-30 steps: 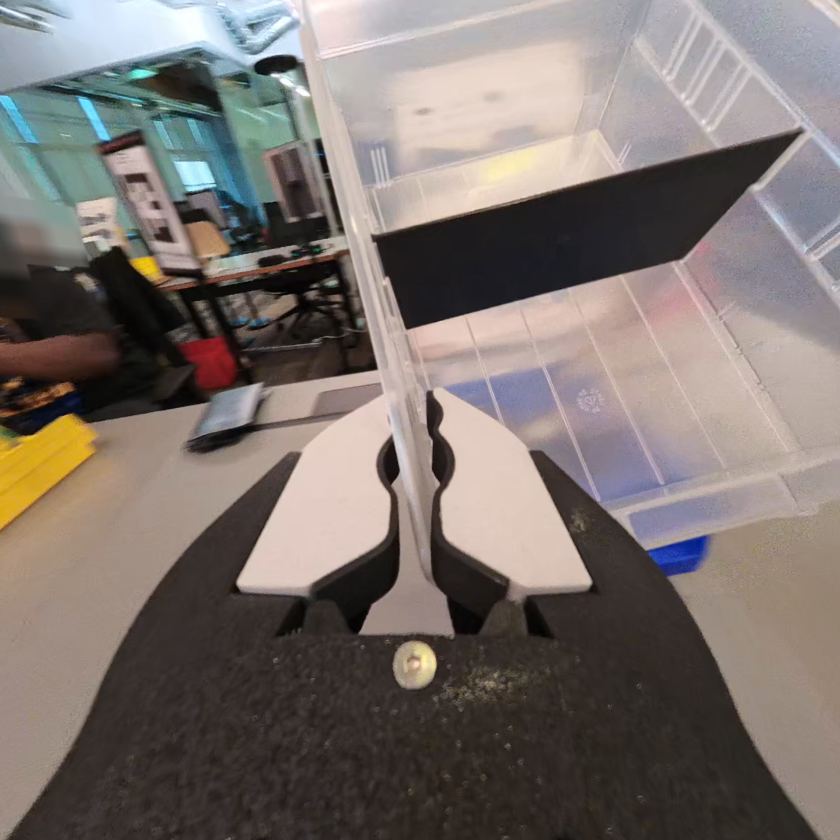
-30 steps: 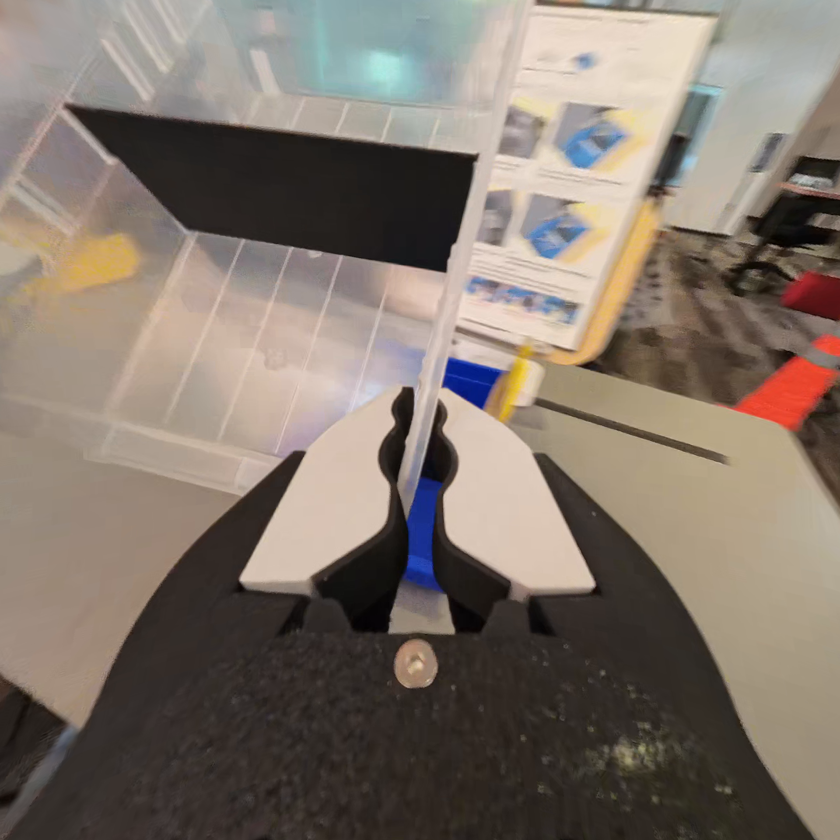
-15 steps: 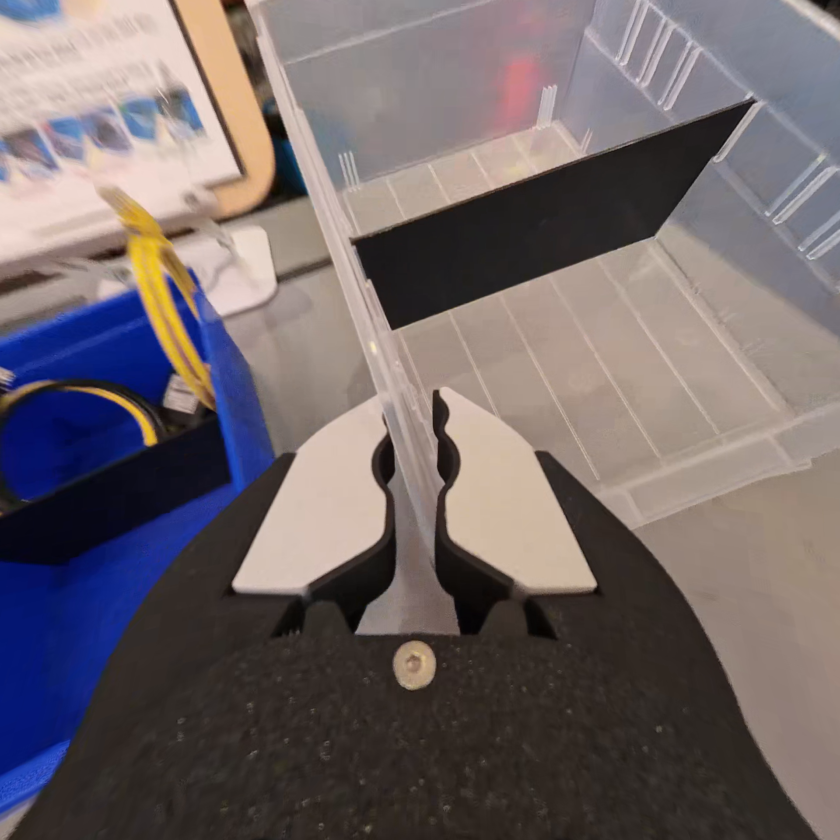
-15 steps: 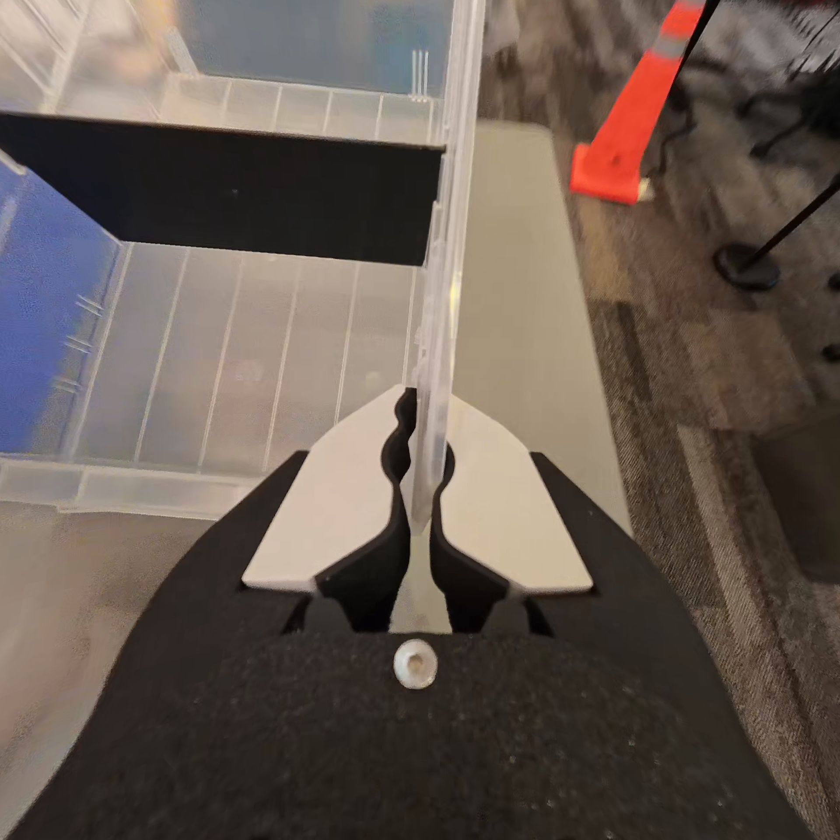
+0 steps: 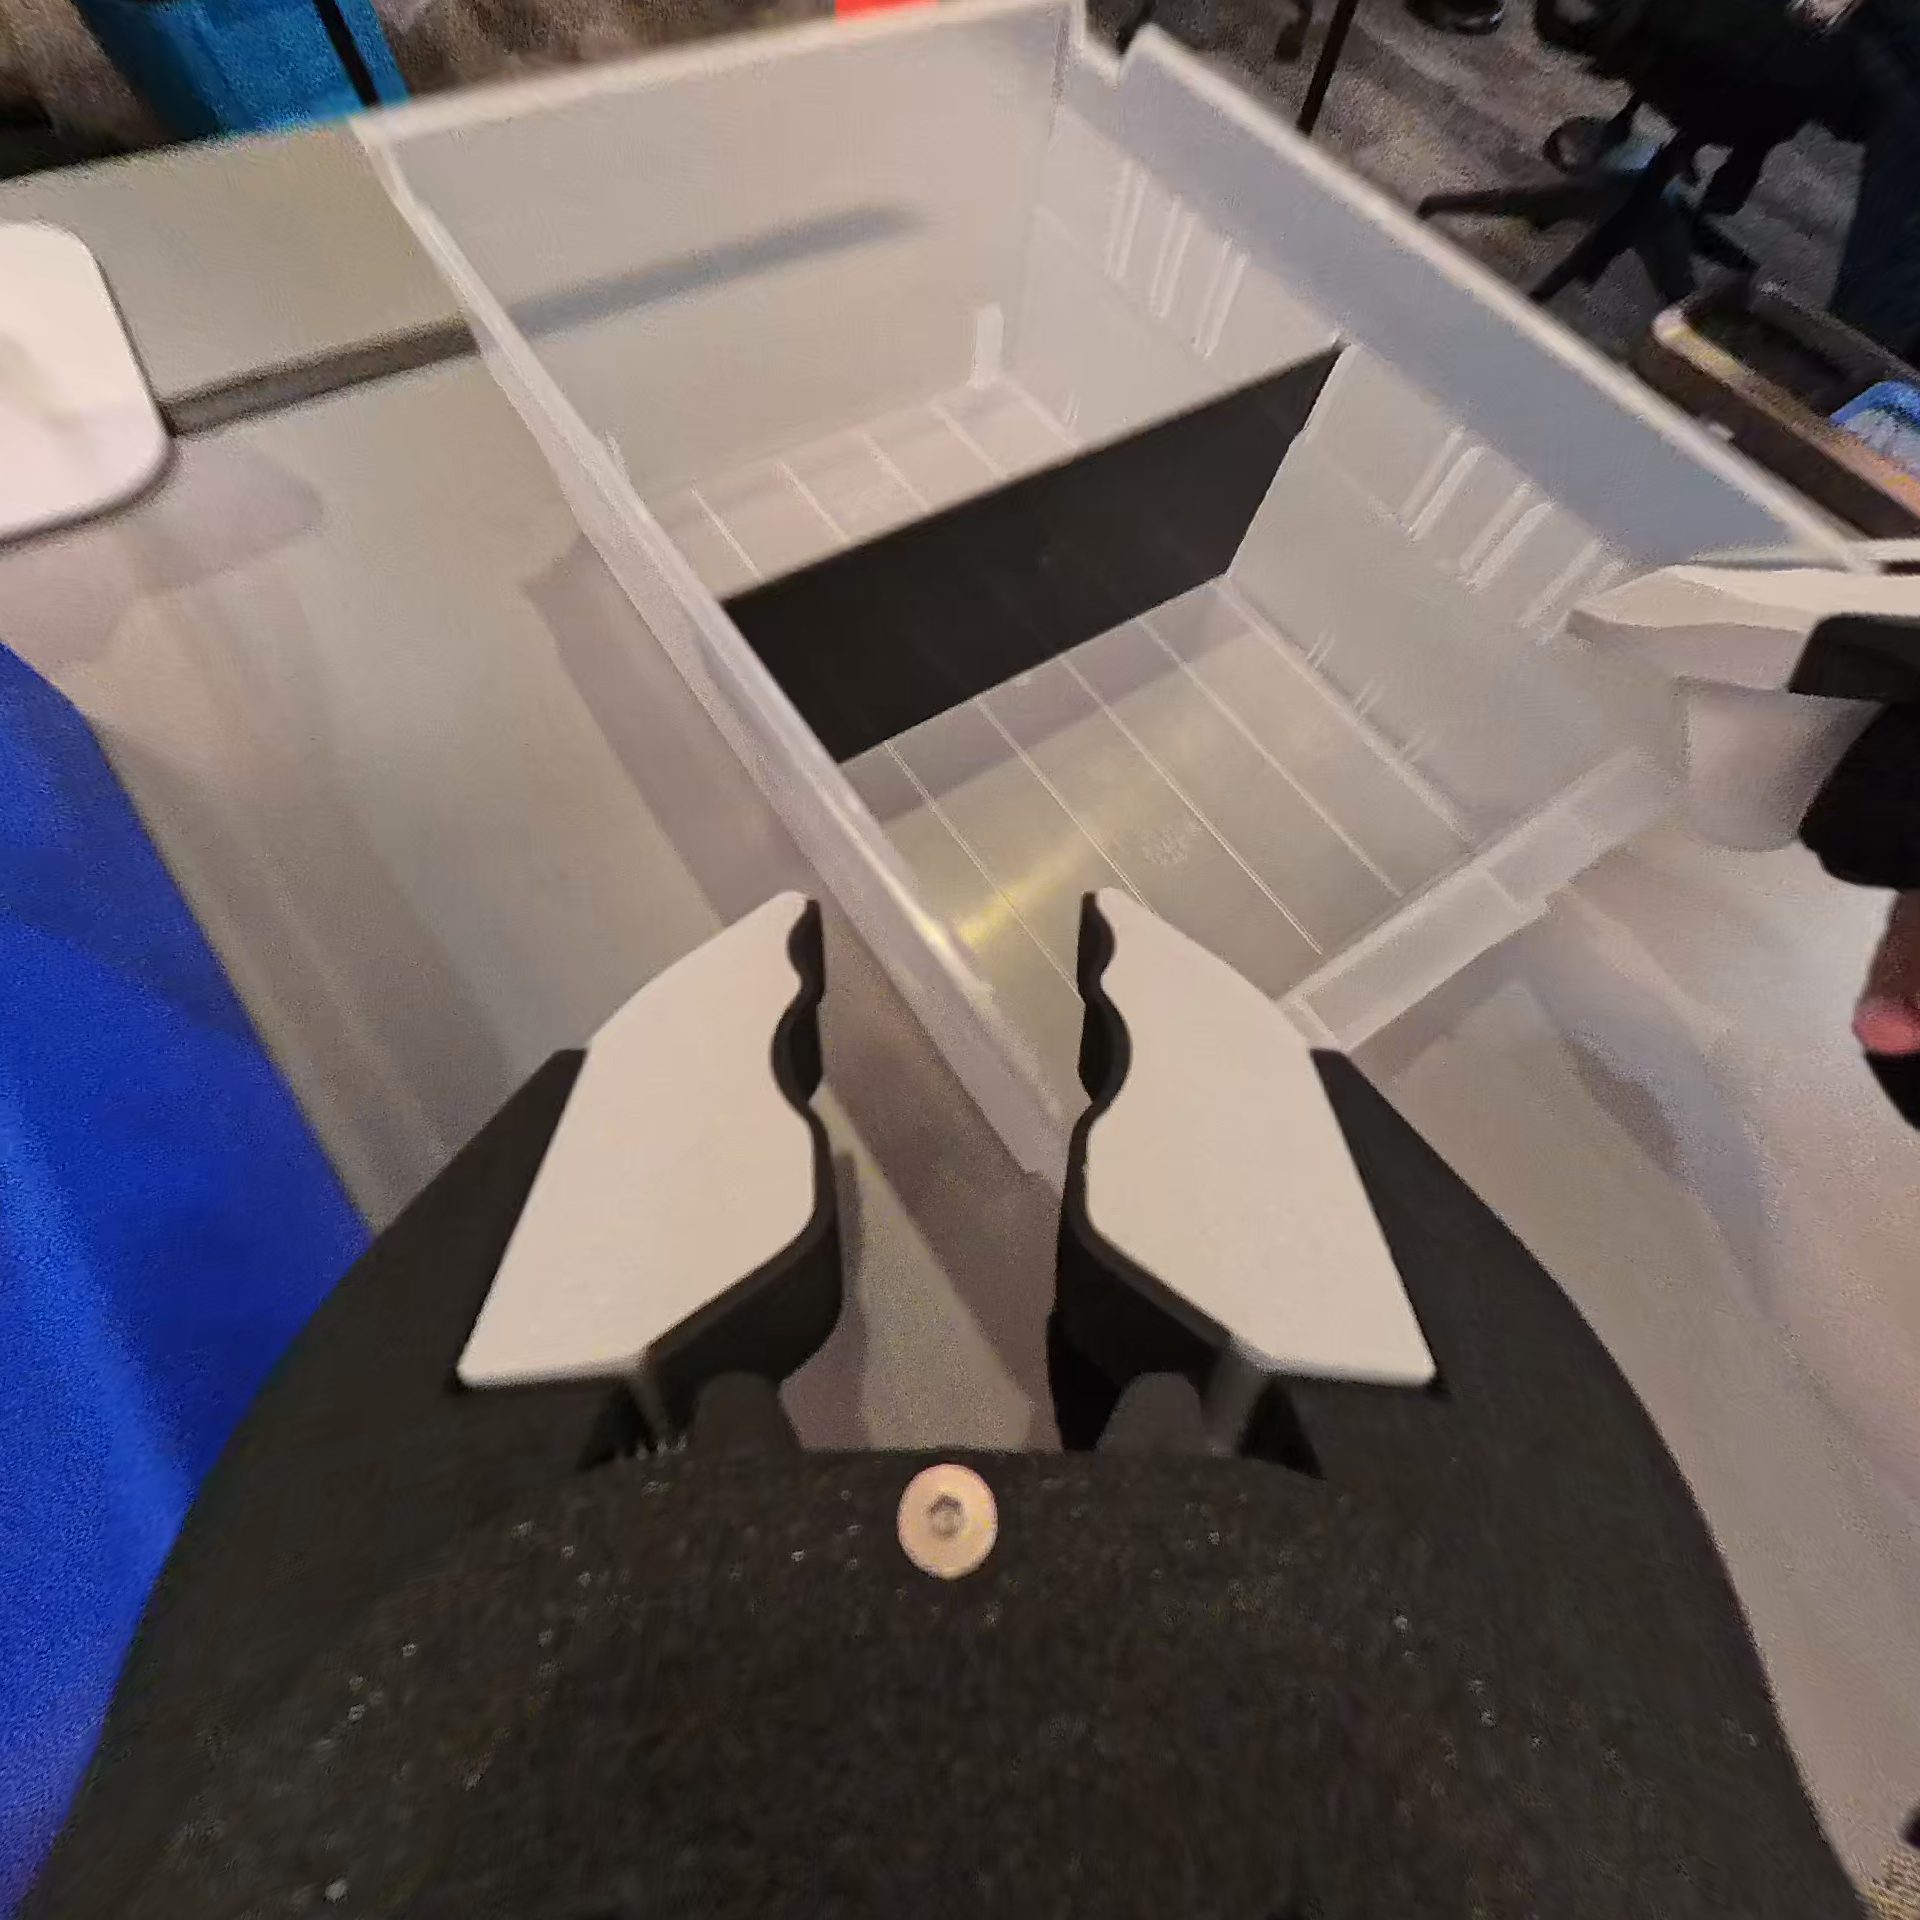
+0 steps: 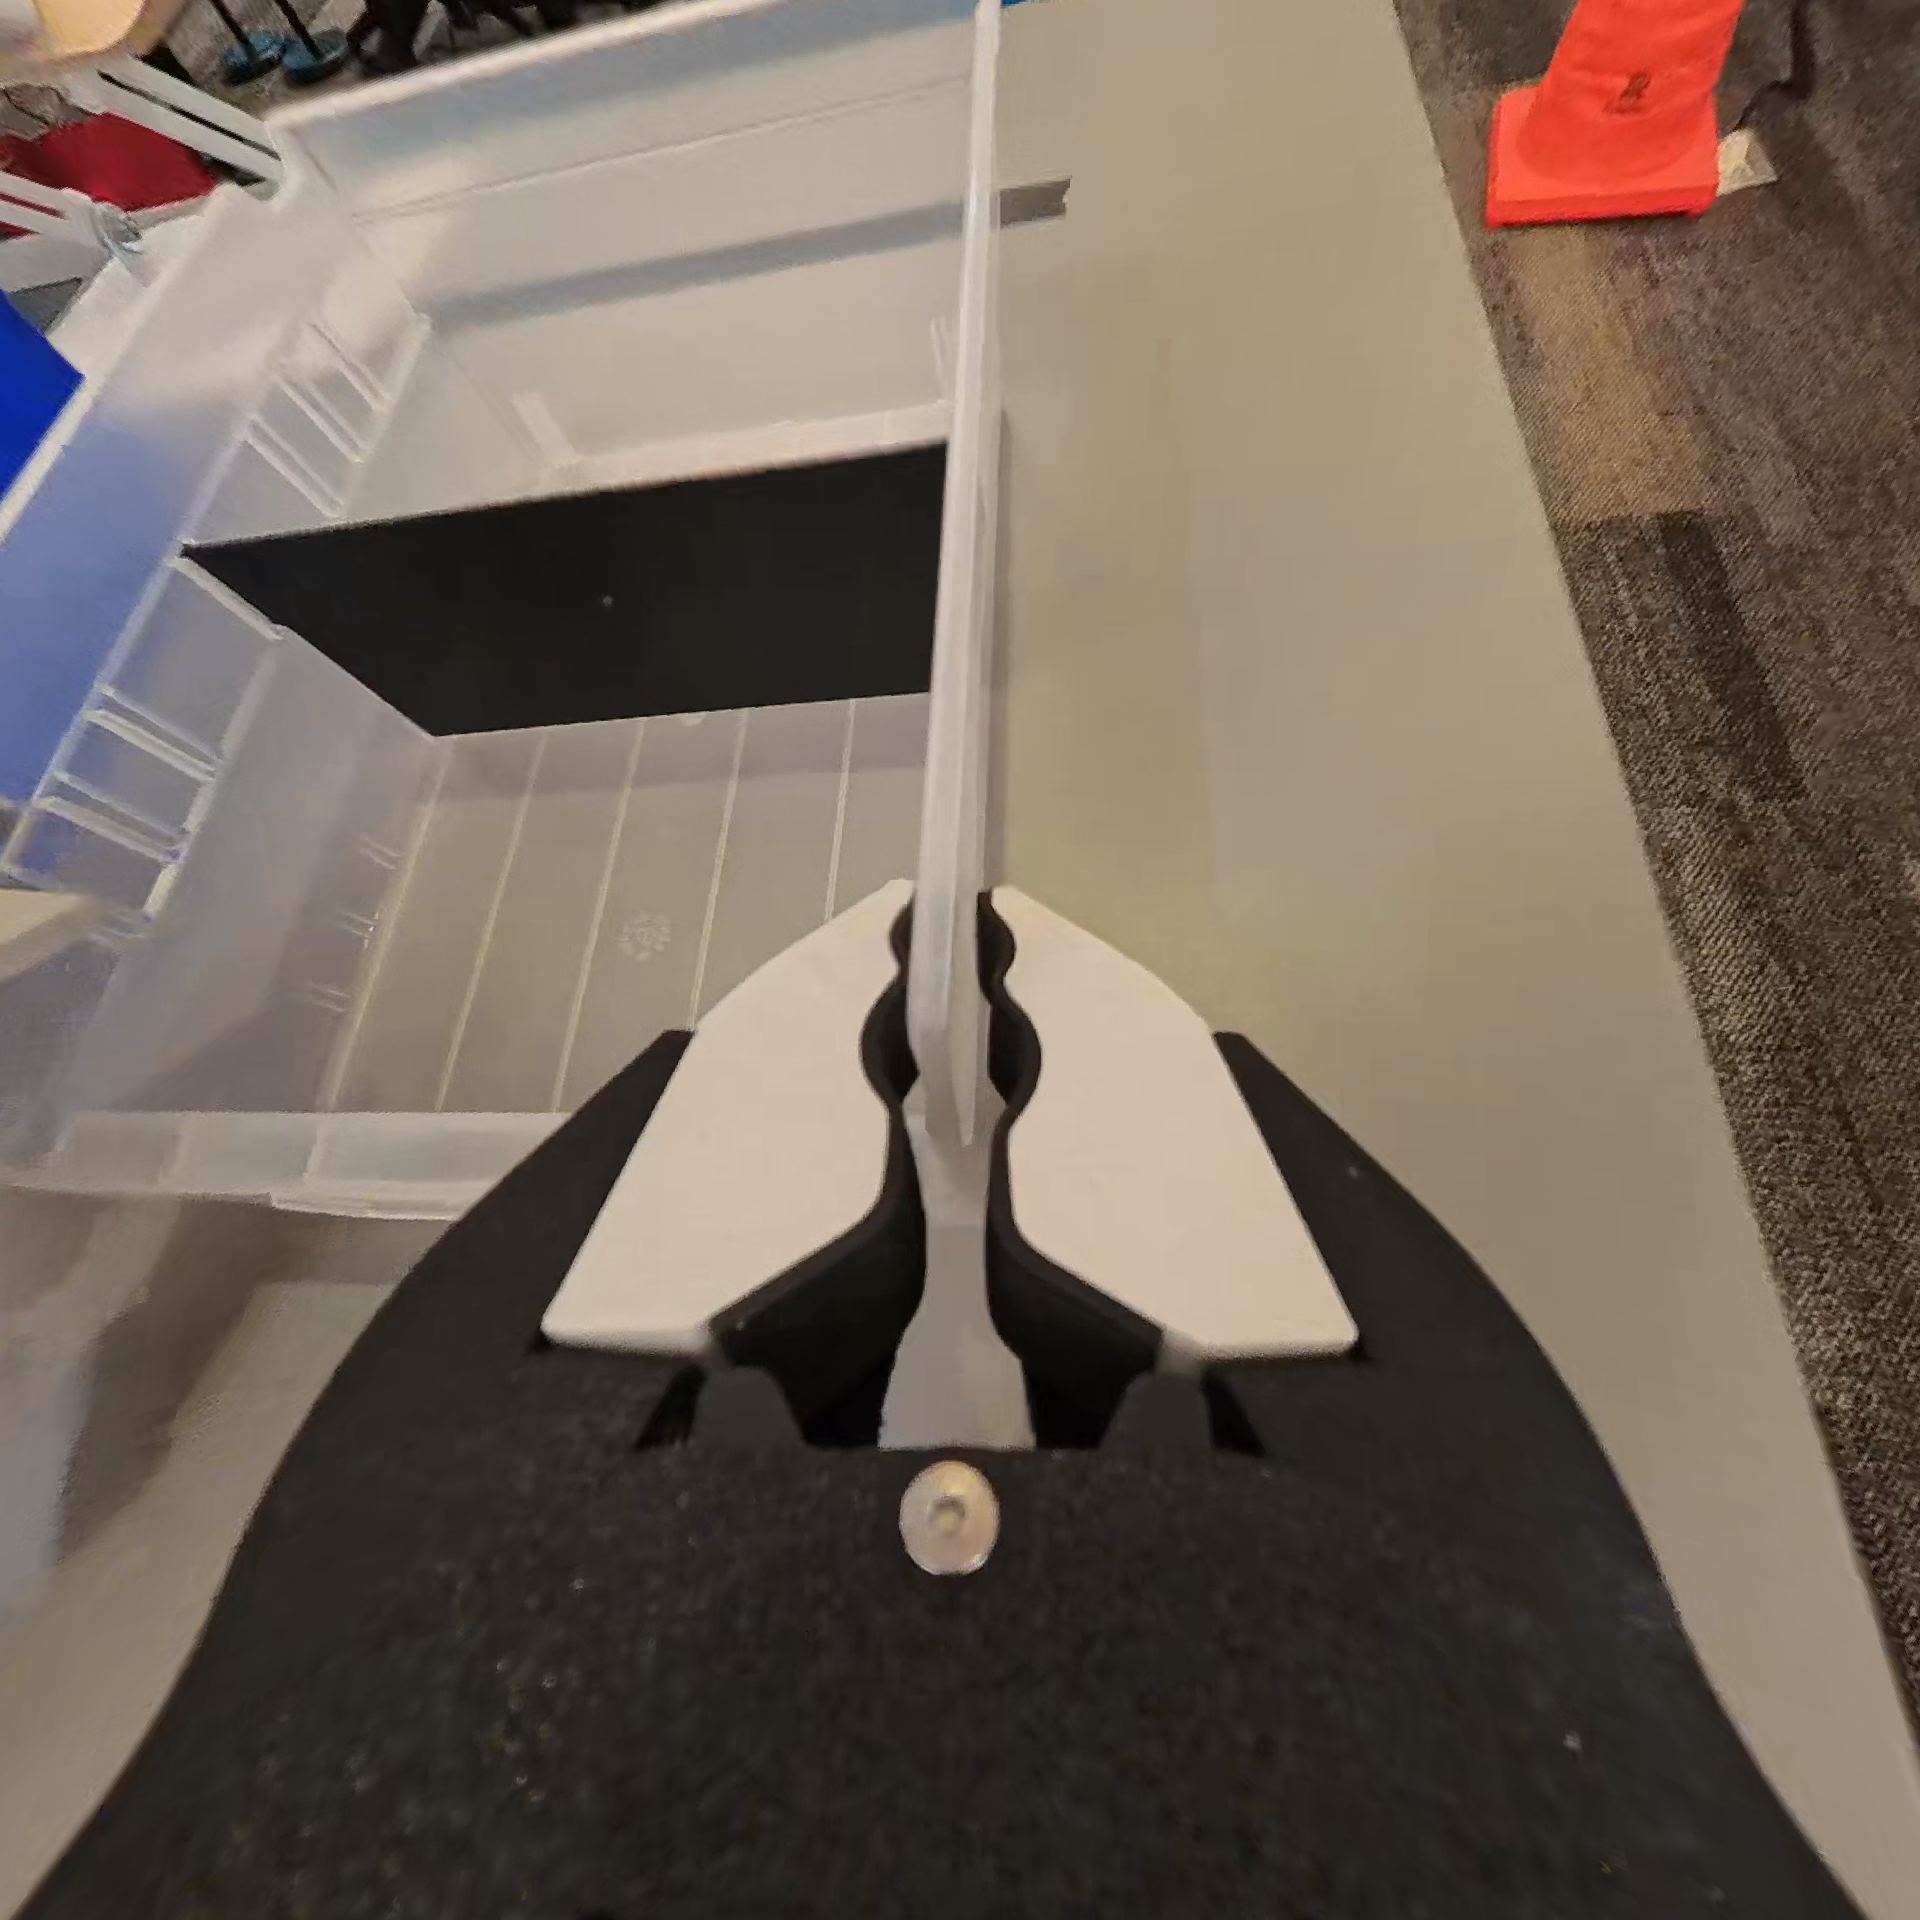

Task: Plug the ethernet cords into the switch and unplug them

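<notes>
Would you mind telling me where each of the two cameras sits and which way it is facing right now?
Left wrist view: rides on the left tongs, looking forward and down at the clear bin on the grey table; its own open fingers straddle the bin's left wall, and the right tongs show at the far right.
Right wrist view: rides on the right tongs, looking along the bin's right wall, which its fingers pinch.
Shared: the same clear bin with its black divider.
</notes>
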The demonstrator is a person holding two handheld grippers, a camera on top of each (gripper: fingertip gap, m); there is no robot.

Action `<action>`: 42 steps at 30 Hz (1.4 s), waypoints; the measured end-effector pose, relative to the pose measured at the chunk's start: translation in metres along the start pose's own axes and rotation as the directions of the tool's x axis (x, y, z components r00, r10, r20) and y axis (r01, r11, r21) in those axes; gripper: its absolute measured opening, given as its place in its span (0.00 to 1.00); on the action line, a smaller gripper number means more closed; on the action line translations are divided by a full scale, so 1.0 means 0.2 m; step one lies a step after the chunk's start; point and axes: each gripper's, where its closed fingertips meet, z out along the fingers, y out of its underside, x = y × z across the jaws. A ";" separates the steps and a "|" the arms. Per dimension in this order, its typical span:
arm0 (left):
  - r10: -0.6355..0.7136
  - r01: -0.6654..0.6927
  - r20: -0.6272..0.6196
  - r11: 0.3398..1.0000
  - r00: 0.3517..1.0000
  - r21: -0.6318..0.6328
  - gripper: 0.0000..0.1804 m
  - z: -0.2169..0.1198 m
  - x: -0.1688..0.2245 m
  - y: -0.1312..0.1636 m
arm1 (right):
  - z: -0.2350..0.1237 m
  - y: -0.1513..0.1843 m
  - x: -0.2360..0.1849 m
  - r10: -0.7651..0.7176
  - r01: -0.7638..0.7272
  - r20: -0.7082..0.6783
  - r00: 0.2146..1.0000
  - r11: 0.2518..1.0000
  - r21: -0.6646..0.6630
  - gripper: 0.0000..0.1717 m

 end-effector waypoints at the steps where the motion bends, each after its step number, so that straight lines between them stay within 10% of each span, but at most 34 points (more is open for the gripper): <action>1: 0.015 -0.015 -0.006 0.999 1.000 0.030 0.27 -0.07 -0.02 -0.04 | -0.03 -0.03 0.01 -0.007 0.007 -0.018 1.000 1.000 0.023 0.06; 7: 0.007 -0.032 0.072 0.933 0.997 0.359 0.31 -0.82 -0.52 -0.31 | -0.39 -0.39 -0.15 -0.161 0.176 -0.073 0.984 0.935 0.309 0.16; 12: -0.134 0.040 0.260 0.941 0.956 0.335 0.39 -1.18 -1.18 0.02 | -0.49 -0.53 -0.74 -0.314 0.252 0.089 0.945 0.875 0.414 0.23; 20: -0.252 0.216 0.152 0.952 0.956 0.219 0.35 -0.95 -1.28 0.49 | 0.02 0.01 -1.63 -0.324 0.260 0.306 0.895 0.937 0.232 0.47; 26: -0.163 0.149 0.323 0.987 0.932 0.066 0.05 -0.81 -1.30 0.54 | 0.24 0.22 -1.60 -0.179 0.186 0.186 0.966 0.982 -0.021 0.06; 35: -0.181 0.116 0.409 0.977 0.895 0.179 0.02 -1.16 -1.73 0.46 | 0.23 0.15 -2.08 -0.254 0.241 0.161 0.954 0.966 0.094 0.05; 42: -0.271 0.218 0.394 0.960 0.878 0.175 0.03 -1.42 -2.24 0.73 | 0.36 0.26 -2.70 -0.322 0.317 0.220 0.921 0.947 0.058 0.06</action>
